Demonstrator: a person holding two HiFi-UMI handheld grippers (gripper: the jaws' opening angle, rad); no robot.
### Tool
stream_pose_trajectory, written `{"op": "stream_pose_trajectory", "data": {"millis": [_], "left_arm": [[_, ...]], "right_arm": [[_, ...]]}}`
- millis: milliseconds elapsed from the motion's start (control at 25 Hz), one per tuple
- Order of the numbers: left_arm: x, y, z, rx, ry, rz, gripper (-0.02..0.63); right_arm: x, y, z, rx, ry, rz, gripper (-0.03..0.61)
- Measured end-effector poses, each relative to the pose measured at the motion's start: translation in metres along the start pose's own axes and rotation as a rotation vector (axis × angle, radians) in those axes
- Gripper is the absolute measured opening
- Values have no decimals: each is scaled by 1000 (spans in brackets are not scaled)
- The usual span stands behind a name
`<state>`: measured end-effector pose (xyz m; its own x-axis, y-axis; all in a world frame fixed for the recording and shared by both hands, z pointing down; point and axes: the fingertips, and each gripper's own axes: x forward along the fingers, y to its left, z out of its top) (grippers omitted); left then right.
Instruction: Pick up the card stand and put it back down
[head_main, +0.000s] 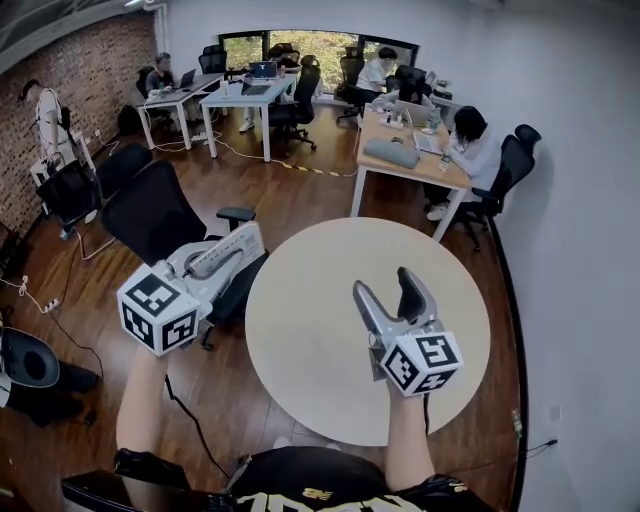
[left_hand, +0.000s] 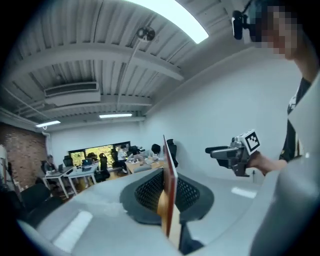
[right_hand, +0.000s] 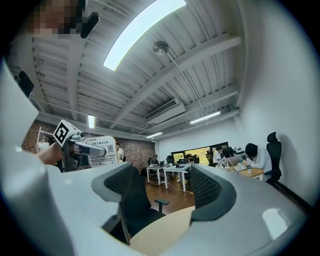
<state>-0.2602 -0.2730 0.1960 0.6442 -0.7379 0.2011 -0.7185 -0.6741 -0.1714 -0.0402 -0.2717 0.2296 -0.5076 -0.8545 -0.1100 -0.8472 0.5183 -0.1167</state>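
The left gripper (left_hand: 166, 202), at the lower centre of its own view, is clamped shut on a thin white printed card stand with a red edge and a wooden foot (left_hand: 170, 172). The stand is held upright beside the left rim of the round beige table (head_main: 300, 350). The right gripper (head_main: 390, 285), at the lower right of the head view, is held wide open and empty.

Right tool (right_hand: 165, 189), jaws apart, table edge (right_hand: 160, 235) and black chair (right_hand: 134, 205) between them

Round beige table (head_main: 315, 300) stands on wood floor (head_main: 285, 200).
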Motion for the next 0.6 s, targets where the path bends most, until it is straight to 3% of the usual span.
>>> {"op": "stream_pose_trajectory", "data": {"millis": [80, 240, 600], "left_arm": [[3, -2, -11, -15, -42, 68, 18], [15, -24, -30, -44, -124, 130, 17], [31, -42, -69, -82, -187, 357, 17]], "right_arm": [[5, 2, -9, -3, 15, 1, 371], [6, 4, -21, -14, 40, -10, 371], [-3, -3, -49, -34, 39, -119, 371]]}}
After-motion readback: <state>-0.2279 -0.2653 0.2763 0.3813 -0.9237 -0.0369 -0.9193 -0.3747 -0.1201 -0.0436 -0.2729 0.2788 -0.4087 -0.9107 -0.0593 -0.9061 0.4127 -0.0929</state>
